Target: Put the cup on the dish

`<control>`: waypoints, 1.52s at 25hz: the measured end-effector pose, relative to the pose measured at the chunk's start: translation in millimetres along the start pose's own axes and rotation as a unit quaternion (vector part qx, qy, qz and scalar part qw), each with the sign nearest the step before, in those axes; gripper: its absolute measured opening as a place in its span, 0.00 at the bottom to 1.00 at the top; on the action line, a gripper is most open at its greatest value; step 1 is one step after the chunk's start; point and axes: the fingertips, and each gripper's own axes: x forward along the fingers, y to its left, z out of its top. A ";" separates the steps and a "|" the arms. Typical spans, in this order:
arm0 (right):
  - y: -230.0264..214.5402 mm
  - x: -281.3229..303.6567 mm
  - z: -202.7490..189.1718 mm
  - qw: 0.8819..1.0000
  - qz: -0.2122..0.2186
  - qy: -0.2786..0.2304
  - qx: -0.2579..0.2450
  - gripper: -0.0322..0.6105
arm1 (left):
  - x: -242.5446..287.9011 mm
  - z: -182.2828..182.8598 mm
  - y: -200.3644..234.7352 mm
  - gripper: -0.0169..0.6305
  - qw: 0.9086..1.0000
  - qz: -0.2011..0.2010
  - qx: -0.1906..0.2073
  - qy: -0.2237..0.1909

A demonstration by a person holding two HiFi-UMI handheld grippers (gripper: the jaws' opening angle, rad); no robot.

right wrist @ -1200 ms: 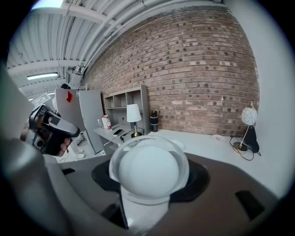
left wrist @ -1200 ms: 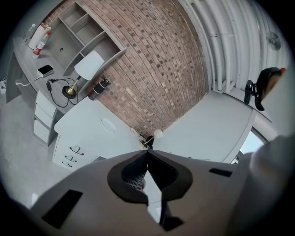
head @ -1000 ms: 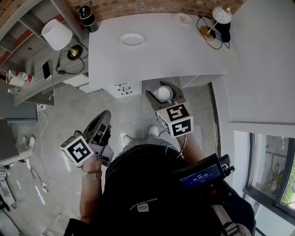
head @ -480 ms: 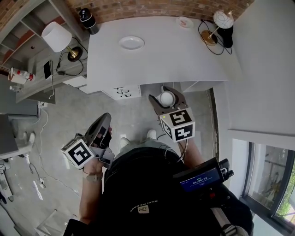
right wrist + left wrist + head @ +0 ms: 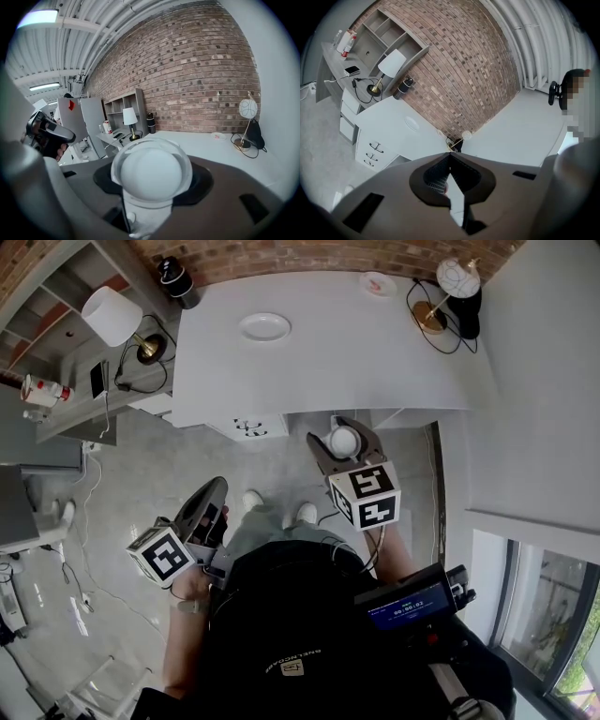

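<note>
Right now your right gripper (image 5: 343,432) clamps the cup (image 5: 343,442), jaws partway apart around it, in front of the white table's (image 5: 375,362) near edge. The dish (image 5: 264,327) sits well apart, toward the table's far side. Your left gripper (image 5: 214,487) hangs low, jaws together, holding nothing.

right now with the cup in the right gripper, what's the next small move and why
Probably carry the cup forward over the table toward the white dish. The right gripper is clamped on the cup but hangs short of the table's near edge, above the floor, while the dish sits bare far across the tabletop, near the brick wall.
</note>
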 end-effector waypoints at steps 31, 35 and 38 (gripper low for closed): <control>-53.0 146.1 58.5 0.994 -0.087 0.055 0.046 0.44 | 113.5 159.3 111.7 0.04 0.997 -0.051 -0.049 0.030; -54.8 175.7 77.8 0.992 -0.103 0.057 0.045 0.44 | 121.4 191.4 133.3 0.04 0.997 -0.054 -0.046 0.034; -53.5 198.6 89.4 0.991 -0.112 0.059 0.049 0.44 | 127.9 210.2 146.8 0.04 0.996 -0.060 -0.045 0.046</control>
